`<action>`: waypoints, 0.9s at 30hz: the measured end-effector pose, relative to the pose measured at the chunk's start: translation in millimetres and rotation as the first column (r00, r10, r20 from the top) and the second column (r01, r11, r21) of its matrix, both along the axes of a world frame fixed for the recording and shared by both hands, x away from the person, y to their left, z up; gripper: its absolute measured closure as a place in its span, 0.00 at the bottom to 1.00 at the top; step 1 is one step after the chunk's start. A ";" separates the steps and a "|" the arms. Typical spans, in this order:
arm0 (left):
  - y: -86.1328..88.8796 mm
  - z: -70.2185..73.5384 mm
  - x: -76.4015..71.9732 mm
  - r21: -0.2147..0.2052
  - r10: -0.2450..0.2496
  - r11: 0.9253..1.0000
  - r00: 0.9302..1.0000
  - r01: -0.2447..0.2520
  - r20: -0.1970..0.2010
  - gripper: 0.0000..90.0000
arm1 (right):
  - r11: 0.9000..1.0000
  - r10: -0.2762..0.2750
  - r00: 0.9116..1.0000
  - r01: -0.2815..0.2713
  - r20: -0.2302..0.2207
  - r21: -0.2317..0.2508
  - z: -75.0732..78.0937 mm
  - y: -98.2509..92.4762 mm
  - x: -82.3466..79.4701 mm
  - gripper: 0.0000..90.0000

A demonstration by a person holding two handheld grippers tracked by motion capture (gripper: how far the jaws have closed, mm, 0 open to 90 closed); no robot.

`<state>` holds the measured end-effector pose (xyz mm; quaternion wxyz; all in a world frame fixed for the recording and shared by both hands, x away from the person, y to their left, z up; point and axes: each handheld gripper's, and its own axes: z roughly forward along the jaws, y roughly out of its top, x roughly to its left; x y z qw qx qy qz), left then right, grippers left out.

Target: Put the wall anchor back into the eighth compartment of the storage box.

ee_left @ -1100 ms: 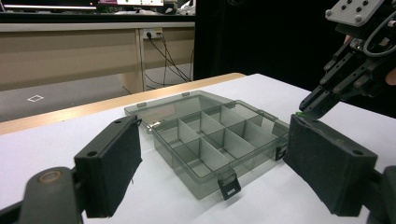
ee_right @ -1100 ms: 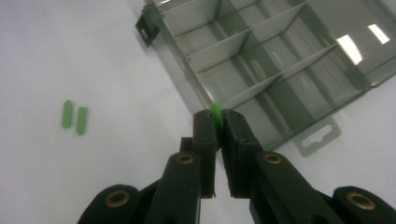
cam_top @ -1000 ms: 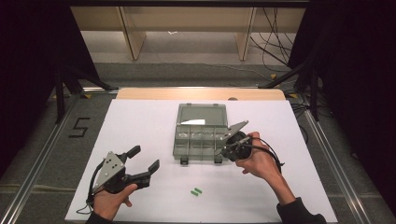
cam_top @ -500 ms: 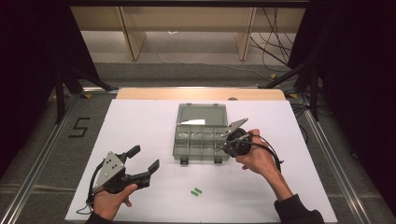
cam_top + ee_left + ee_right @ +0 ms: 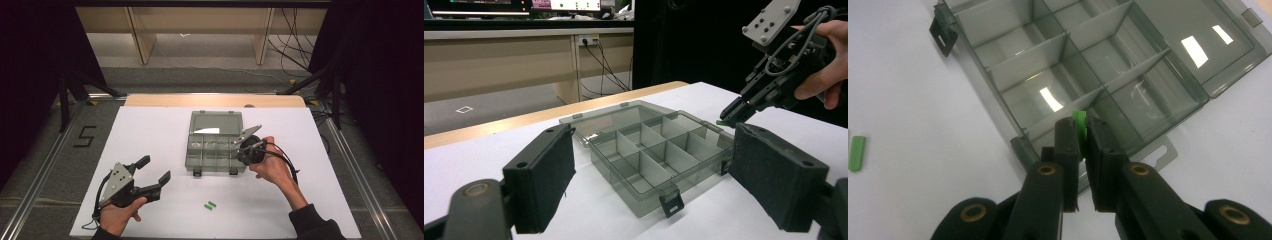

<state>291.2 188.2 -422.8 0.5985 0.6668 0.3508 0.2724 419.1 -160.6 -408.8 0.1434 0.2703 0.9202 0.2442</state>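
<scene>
A grey see-through compartment box (image 5: 216, 150) lies open on the white table, lid folded back (image 5: 1198, 45). My right gripper (image 5: 1081, 131) is shut on a small green piece (image 5: 1079, 120) and hovers over the box's right front corner (image 5: 724, 145); it also shows at the box's right edge (image 5: 239, 149) and from the side (image 5: 729, 116). Two green pieces (image 5: 210, 205) lie on the table in front of the box, one at the edge of the right gripper view (image 5: 857, 152). My left gripper (image 5: 152, 175) is open near the front left, jaws wide (image 5: 651, 180), holding nothing.
The white sheet (image 5: 150, 135) covers the table, with a wooden edge (image 5: 215, 101) at the back. Metal rails (image 5: 45, 165) run along both sides. Cables (image 5: 295, 30) lie on the floor behind. The box's compartments (image 5: 1048, 95) look bare.
The right gripper has shifted slightly left and down toward the box's right front corner, still holding the green piece. The left gripper has stayed put.
</scene>
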 end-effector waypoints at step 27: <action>-0.6 0.5 -0.3 -0.001 -0.006 1.000 1.000 0.006 0.003 0.19 | 1.000 -0.018 1.000 0.018 0.007 0.017 -9.7 9.1 5.7 0.53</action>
